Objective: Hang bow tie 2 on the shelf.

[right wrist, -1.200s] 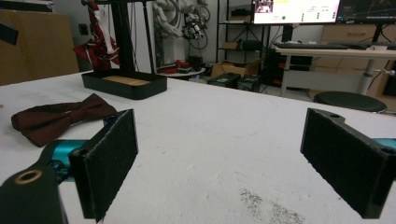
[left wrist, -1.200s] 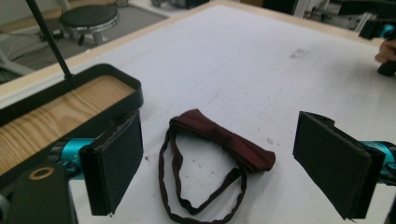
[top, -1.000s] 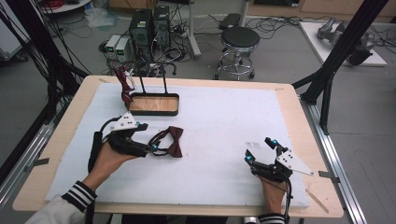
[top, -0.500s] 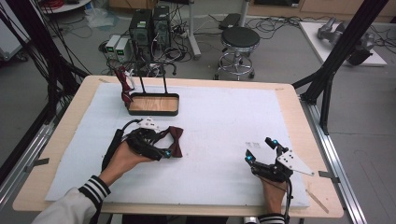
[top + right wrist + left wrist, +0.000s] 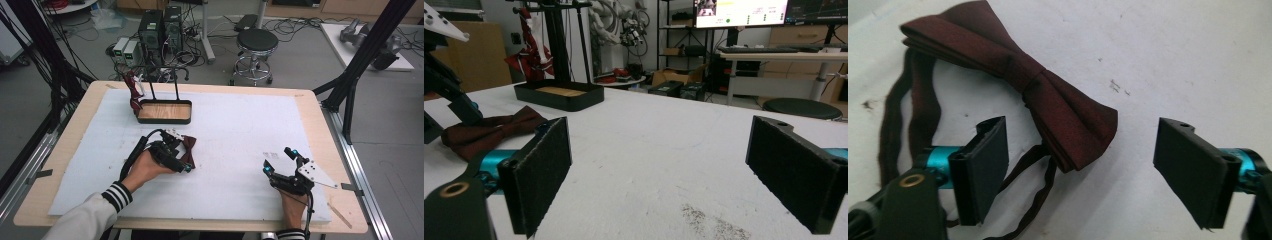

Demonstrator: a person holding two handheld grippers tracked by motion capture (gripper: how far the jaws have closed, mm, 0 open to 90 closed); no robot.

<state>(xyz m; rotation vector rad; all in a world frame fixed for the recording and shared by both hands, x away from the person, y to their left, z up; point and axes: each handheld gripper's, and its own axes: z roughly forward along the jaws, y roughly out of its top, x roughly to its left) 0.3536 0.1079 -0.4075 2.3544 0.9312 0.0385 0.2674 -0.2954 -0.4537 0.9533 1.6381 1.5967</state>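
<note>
A dark red bow tie (image 5: 190, 146) (image 5: 1018, 75) lies flat on the white mat, its thin strap looped beside it. My left gripper (image 5: 183, 156) (image 5: 1088, 165) hovers just over it, and the tie's near wing sits between the two jaws. The jaws have just been closing a little, but the pads (image 5: 985, 160) are still clear of the cloth on both sides, so it is open. My right gripper (image 5: 280, 161) (image 5: 669, 170) rests low on the mat at the front right, open with nothing between its pads. The bow tie (image 5: 489, 131) lies far to its left.
A black stand with a wood-floored tray (image 5: 165, 119) (image 5: 559, 97) stands at the back left of the mat. A red patterned tie (image 5: 133, 92) (image 5: 526, 55) hangs from its left post. Wooden table edges (image 5: 320, 130) frame the mat. A stool (image 5: 256, 42) and computers stand behind.
The left hand has moved right and slightly down, from beside the bow tie to over it, so its jaws now straddle the tie's wing. The right hand has kept still.
</note>
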